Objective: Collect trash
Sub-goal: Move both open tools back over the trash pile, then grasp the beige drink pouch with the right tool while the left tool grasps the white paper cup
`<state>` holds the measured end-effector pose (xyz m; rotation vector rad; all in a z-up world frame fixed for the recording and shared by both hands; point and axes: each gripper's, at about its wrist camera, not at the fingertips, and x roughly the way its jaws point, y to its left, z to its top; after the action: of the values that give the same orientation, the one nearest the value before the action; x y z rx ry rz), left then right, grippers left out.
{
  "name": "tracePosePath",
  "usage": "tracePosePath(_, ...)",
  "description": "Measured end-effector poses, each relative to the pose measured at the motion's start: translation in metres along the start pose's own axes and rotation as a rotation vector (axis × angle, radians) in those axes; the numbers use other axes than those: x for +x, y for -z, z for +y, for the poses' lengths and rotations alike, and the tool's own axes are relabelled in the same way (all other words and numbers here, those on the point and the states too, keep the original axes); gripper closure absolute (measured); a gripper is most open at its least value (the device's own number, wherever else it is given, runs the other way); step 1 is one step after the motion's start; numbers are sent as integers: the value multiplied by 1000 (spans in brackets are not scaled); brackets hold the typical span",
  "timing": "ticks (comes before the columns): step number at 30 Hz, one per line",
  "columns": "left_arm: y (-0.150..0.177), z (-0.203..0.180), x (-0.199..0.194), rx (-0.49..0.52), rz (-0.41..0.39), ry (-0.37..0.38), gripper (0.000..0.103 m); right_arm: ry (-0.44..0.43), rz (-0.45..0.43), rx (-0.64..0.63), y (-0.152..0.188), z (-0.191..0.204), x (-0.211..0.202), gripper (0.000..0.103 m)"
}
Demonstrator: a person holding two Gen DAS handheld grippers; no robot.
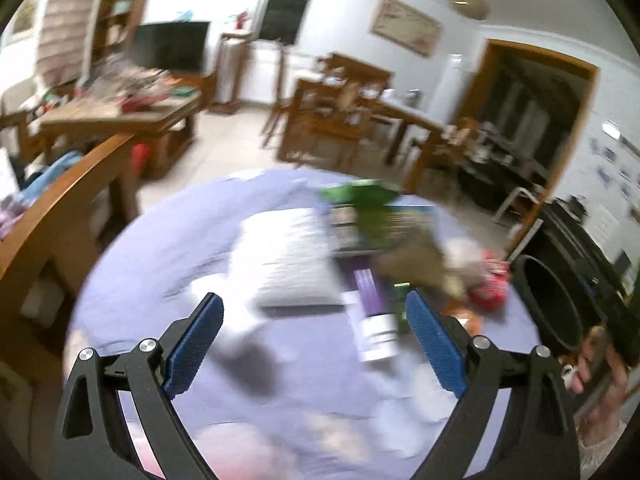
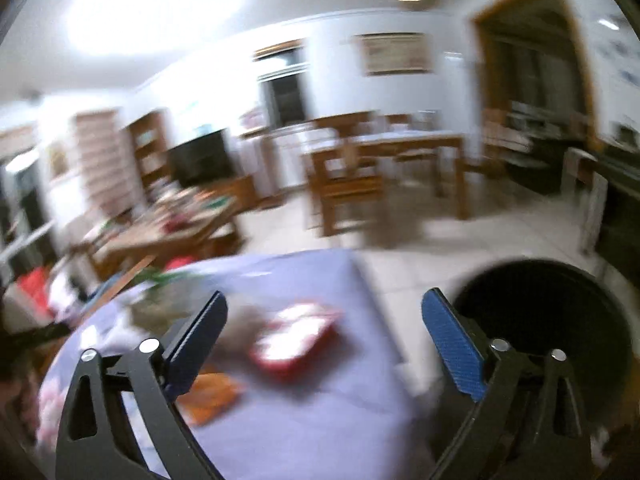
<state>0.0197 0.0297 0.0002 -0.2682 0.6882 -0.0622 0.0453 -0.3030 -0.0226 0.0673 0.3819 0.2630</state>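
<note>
Both views are blurred. A table under a lilac cloth [image 1: 168, 248] carries litter: a white packet [image 1: 292, 256], a purple and white tube [image 1: 374, 316], green wrapping [image 1: 364, 204], crumpled brown paper [image 1: 416, 264], a red wrapper [image 1: 490, 288] and an orange scrap [image 2: 212, 396]. My left gripper [image 1: 314, 322] hangs open above the cloth, nothing between its blue pads, the tube just inside its right finger. My right gripper [image 2: 324, 322] is open too, empty, over the table's right corner with the red wrapper [image 2: 300, 336] ahead of it. A black round bin [image 2: 548, 332] stands on the floor to the right.
A wooden bench back [image 1: 60, 200] borders the table on the left. Beyond lie a cluttered low table [image 1: 120, 108], a dining table with chairs [image 1: 340, 120], a television [image 1: 172, 46] and a doorway [image 1: 532, 120]. A person's hand [image 1: 600, 364] shows at the right edge.
</note>
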Motion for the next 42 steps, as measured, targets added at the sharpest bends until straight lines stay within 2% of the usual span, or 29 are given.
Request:
tracePosePath(3, -3, 25, 11, -39, 48, -39, 12, -79, 68, -145, -3, 59, 27, 30)
tracePosePath(4, -2, 32, 15, -48, 66, -39, 12, -120, 105, -217, -1, 83, 41, 33)
tracePosePath(8, 0, 45, 35, -58, 140, -17, 14, -161, 167, -423, 9, 148, 77, 35)
tracePosePath(12, 11, 55, 49, -35, 187, -1, 31, -149, 193, -560, 19, 185, 103, 35)
tracePosePath(15, 13, 54, 59, -7, 212, -4, 41, -136, 210, -621, 25, 200, 120, 36)
tracePosePath(17, 12, 55, 61, 6, 212, 2, 41, -115, 229, -666, 34, 206, 132, 45)
tracePosePath(19, 11, 56, 63, 15, 213, 11, 41, -90, 258, -689, 40, 213, 145, 62)
tracePosePath(21, 11, 57, 63, 30, 216, 18, 41, -92, 280, -681, 44, 211, 150, 67)
tracePosePath(27, 10, 63, 58, 40, 201, 65, 42, -163, 256, -584, 38, 208, 138, 69)
tracePosePath(31, 9, 61, 45, 60, 150, 88, 42, -263, 225, -446, 24, 196, 108, 69)
tracePosePath(36, 11, 48, 30, 74, 117, 159, 41, -367, 221, -263, 13, 173, 82, 69)
tracePosePath(39, 10, 34, 18, 89, 87, 198, 41, -401, 219, -152, 10, 155, 70, 69)
tracePosePath(42, 7, 14, 7, 116, 52, 240, 41, -395, 207, -54, 4, 134, 59, 69)
